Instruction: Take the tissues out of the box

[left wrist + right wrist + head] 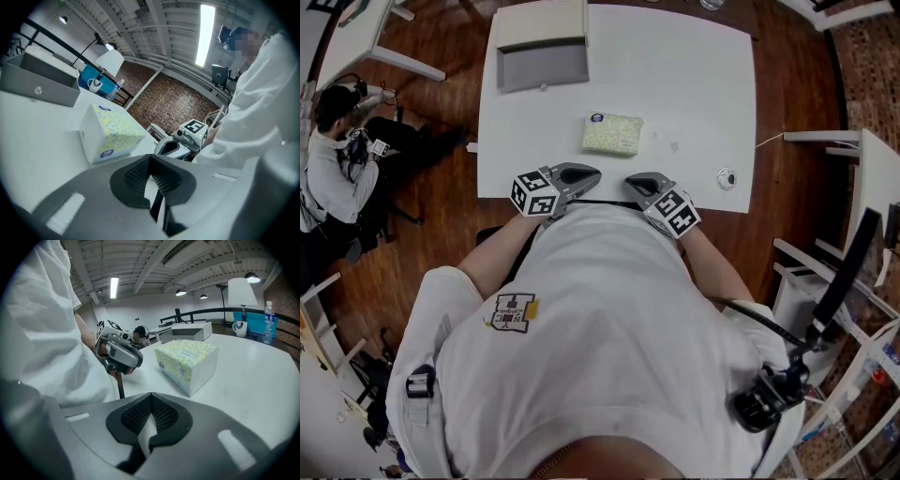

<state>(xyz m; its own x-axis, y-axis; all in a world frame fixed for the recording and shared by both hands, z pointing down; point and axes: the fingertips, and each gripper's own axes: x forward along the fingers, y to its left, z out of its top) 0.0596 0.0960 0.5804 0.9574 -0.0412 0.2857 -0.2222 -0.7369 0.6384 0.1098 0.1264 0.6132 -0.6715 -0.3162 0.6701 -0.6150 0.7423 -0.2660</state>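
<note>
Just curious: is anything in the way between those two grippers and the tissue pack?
Nothing visible. Only bare table lies between the left gripper, the right gripper and the tissue pack; the gray box sits beyond it.

White surface [712, 94], tissue pack [613, 133] sitting about mid-way. Grey open box [542, 66] far left, small round thing [727, 178] near right.

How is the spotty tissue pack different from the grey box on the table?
The tissue pack has a yellow-green speckled print; the grey box is plain. The tissue pack is smaller than the grey box. The tissue pack lies mid-table, while the grey box sits at the far left corner. Both rest on the white table.
</note>
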